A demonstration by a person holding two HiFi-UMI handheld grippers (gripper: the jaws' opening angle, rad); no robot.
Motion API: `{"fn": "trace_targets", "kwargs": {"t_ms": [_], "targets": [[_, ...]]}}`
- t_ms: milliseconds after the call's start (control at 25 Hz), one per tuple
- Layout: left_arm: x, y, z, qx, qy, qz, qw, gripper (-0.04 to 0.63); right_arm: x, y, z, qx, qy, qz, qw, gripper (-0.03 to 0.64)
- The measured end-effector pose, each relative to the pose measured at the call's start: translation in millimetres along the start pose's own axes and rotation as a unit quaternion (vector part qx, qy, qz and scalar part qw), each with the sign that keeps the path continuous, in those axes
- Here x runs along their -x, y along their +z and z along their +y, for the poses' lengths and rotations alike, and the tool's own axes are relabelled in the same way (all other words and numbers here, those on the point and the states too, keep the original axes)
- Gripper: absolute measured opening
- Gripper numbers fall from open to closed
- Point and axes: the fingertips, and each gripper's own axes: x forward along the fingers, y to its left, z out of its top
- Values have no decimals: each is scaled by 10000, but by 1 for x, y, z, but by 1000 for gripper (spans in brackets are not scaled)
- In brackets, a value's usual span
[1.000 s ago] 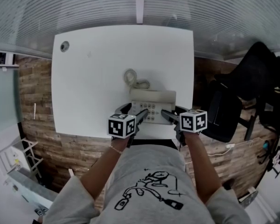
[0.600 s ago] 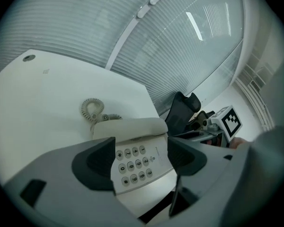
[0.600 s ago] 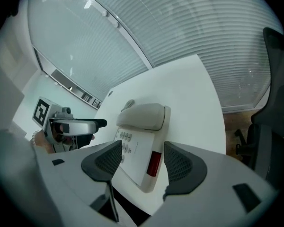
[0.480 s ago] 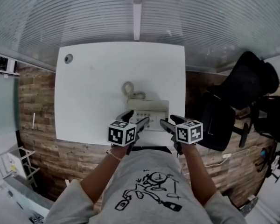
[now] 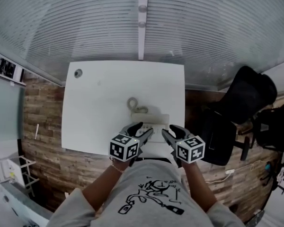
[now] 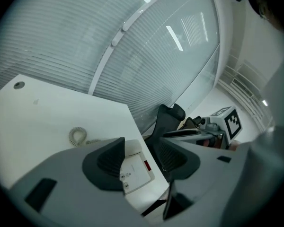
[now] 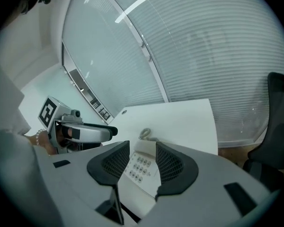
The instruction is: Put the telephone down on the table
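The beige telephone [image 5: 150, 121] lies flat on the white table [image 5: 99, 108] near its front edge, its coiled cord [image 5: 135, 105] curled behind it. Both grippers hang above and in front of it, apart from it. My left gripper [image 5: 143, 129] is over its near left corner, and its jaws are closing with nothing between them. My right gripper [image 5: 169, 130] is over the near right corner, its jaws also closing on nothing. In the left gripper view the telephone [image 6: 135, 168] shows below the gap between the pads. The right gripper view shows its keypad [image 7: 141, 166] the same way.
A black office chair [image 5: 246, 98] stands right of the table. A small round grommet [image 5: 78, 73] sits at the table's far left corner. Ribbed glass wall panels rise behind the table, and wood flooring runs along its left and front.
Both grippers have lifted up from the telephone's sides and drawn back toward me. Their jaws have narrowed. The telephone stays where it lay on the table.
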Motion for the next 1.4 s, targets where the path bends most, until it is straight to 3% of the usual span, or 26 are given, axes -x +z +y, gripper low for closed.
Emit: {"fn": "trace_targets", "kwargs": {"t_ms": [280,360,520,840,1160,1400], "targets": [[25,37,-35,-910,-170,-617,9938,141,26,50,24,765,-132,-779,9939,127],[32,47,-45,-1056,-264,-819,9907,102,33,60,34,868,-78,-1022,9909,105],[49,64,-69,-1322,-429,-1084,9843,89,49,79,56,1148,70,-1396,9835,85],[92,105,-120,-1834,-946,-2010,9576,14,85,116,97,1763,165,-1898,9657,55],[123,130,-147,-2358,-922,-2392,9374,3,125,152,124,1978,137,-2559,9461,48],[133,136,-161,-2435,-967,-2437,9338,3,139,162,133,2072,157,-2706,9400,38]]}}
